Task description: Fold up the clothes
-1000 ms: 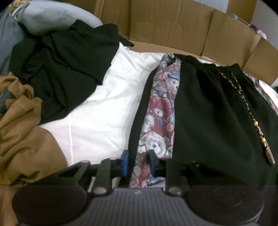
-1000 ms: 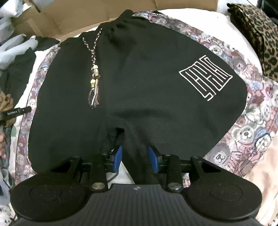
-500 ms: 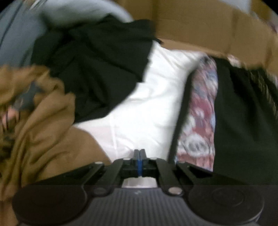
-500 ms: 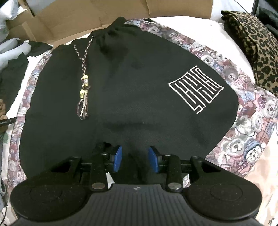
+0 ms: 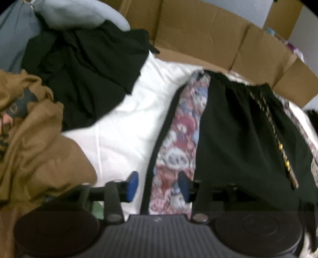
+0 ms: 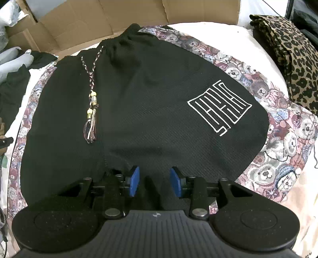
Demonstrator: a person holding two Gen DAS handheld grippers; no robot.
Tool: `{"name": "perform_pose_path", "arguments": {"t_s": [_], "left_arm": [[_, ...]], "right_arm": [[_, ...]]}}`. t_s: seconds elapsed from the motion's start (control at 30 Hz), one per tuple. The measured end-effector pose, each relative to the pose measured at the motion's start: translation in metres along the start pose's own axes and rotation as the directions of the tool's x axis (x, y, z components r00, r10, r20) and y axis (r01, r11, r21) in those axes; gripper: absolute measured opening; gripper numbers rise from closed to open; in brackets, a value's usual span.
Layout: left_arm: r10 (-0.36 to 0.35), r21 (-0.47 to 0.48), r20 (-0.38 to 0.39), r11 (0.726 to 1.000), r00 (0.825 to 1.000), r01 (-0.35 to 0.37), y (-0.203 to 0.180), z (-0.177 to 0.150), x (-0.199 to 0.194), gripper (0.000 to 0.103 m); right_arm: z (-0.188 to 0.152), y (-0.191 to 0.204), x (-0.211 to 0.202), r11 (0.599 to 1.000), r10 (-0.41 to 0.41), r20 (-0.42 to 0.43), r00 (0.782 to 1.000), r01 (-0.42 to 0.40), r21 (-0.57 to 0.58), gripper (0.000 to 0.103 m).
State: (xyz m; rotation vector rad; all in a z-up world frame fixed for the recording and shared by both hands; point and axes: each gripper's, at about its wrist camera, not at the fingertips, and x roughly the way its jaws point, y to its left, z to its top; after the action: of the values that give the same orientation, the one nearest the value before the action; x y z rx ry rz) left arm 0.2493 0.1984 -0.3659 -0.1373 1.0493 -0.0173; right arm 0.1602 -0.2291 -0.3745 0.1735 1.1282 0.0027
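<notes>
Black shorts (image 6: pixel 149 103) with a white maze logo (image 6: pixel 219 107) and a beaded drawstring (image 6: pixel 92 103) lie flat on a bear-patterned cloth (image 6: pixel 278 158). My right gripper (image 6: pixel 155 181) is at the shorts' near edge. Its blue pads stand apart with a ridge of black fabric between them, and they do not press on it. In the left wrist view the shorts (image 5: pixel 238 139) lie to the right. My left gripper (image 5: pixel 158 186) hovers over the dark-trimmed left edge of the bear cloth (image 5: pixel 178 142). Its jaws are opening and grip nothing.
A white sheet (image 5: pixel 123 123) covers the surface. Piled at the left are a brown garment (image 5: pixel 35 148), a black garment (image 5: pixel 85 69) and a pale blue one (image 5: pixel 75 13). Cardboard flaps (image 5: pixel 198 35) line the back. Folded leopard-print fabric (image 6: pixel 288 55) sits at the far right.
The left gripper was open over the bear cloth's edge, shut half a second ago beside it over the white sheet, and now stands open again at that edge. The right gripper barely moved.
</notes>
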Motion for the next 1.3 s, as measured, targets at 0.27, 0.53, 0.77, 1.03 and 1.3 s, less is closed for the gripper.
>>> {"name": "perform_pose_path", "arguments": {"t_s": [0.27,0.53,0.77,1.03,1.3], "left_arm": [[0.009,0.015,-0.075,1.000,0.997,-0.008,0.004,-0.017,0.018,0.004],[0.056,0.052,-0.067,0.997,0.996,-0.052,0.018,-0.015,0.013,0.003],[0.069,0.043,-0.053,0.997,0.996,-0.067,0.011,-0.005,0.004,0.013],[0.055,0.058,0.025,0.997,0.998,-0.056,-0.007,0.035,0.001,0.022],[0.048,0.071,0.071,0.996,0.996,-0.053,-0.030,0.073,0.020,0.021]], "right_arm": [[-0.001,-0.002,0.003,0.997,-0.068,0.044,0.997,0.070,-0.043,0.045],[-0.013,-0.010,0.022,0.994,-0.105,0.022,0.994,0.105,-0.002,0.045],[-0.020,-0.006,0.025,0.994,-0.098,-0.069,0.993,0.093,-0.065,0.045],[0.033,-0.019,0.003,0.986,-0.055,-0.028,0.998,0.050,-0.156,0.045],[0.097,-0.046,0.018,0.978,-0.053,0.045,0.998,0.061,-0.199,0.045]]}}
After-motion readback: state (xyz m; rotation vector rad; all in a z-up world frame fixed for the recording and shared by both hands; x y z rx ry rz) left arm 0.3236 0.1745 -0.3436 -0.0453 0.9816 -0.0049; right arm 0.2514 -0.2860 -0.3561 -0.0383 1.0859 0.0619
